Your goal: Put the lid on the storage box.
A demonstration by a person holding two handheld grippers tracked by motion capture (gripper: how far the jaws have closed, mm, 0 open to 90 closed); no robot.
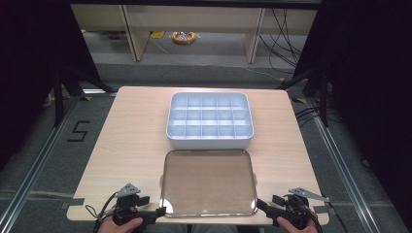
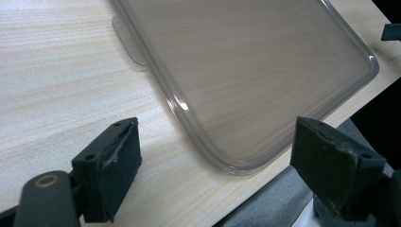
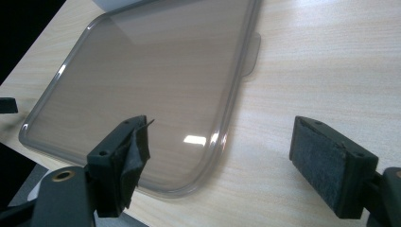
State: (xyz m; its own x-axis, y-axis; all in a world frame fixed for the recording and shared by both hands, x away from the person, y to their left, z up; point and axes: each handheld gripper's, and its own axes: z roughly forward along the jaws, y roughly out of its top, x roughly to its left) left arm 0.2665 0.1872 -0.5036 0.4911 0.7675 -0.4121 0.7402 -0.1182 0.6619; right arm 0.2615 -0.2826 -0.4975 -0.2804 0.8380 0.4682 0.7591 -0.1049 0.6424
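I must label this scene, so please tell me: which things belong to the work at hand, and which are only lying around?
Likely part of the work:
- clear lid, flat on the table
- white divided box behind it
- left claw and right claw, open at the lid's near corners

Lying about:
- yellow roll on the floor
- cables

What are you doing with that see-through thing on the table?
A person holds a gripper in each hand at the near edge of the table. The left gripper and right gripper are both open, one at each near corner of the clear lid, gripping nothing yet. The lid lies flat in front of a white divided box, which is uncovered.
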